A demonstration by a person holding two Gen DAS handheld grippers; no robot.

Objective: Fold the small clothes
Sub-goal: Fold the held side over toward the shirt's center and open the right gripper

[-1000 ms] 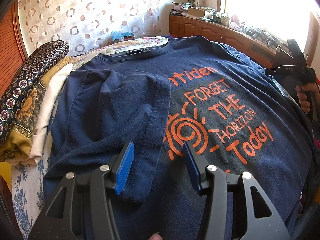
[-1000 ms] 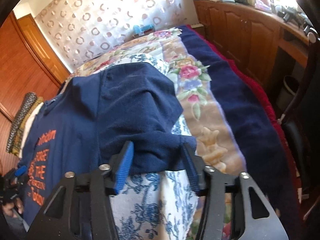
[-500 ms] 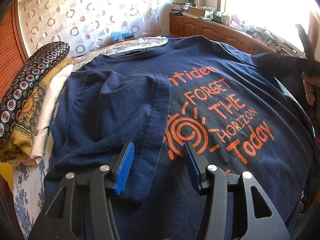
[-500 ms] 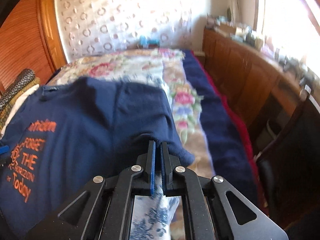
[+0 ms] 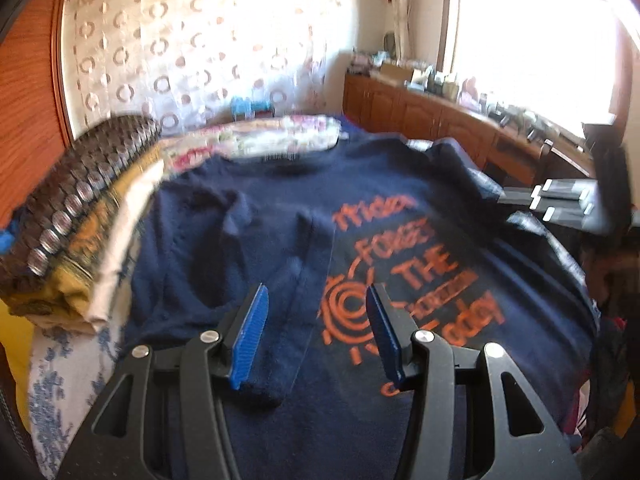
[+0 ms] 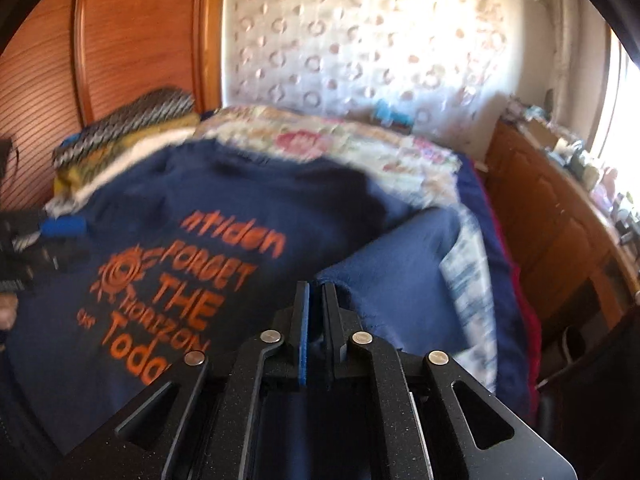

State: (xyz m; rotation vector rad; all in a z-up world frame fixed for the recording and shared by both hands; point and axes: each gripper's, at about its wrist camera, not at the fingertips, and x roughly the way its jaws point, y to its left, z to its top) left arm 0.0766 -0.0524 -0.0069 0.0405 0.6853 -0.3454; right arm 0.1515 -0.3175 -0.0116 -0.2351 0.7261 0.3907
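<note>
A navy T-shirt [image 5: 400, 240] with orange print lies face up on the bed; it also fills the right wrist view [image 6: 200, 220]. Its left sleeve [image 5: 240, 248] is folded in over the chest. My left gripper [image 5: 316, 292] hovers open just above the shirt, over the folded sleeve's edge, with nothing between its blue pads. My right gripper [image 6: 316, 286] is shut on the edge of the right sleeve [image 6: 400, 264], which is lifted and drawn toward the print. In the left wrist view the right gripper [image 5: 560, 200] shows at the shirt's right side.
A stack of folded patterned cloths [image 5: 80, 232] lies along the shirt's left side. The floral bedspread [image 6: 360, 148] stretches beyond the collar. A wooden cabinet [image 5: 440, 120] with clutter runs under the window at right; a wooden wardrobe [image 6: 120, 60] stands at left.
My right gripper shut on the right sleeve's edge, then swung left with it toward the print. My left gripper rose a little above the shirt, still open.
</note>
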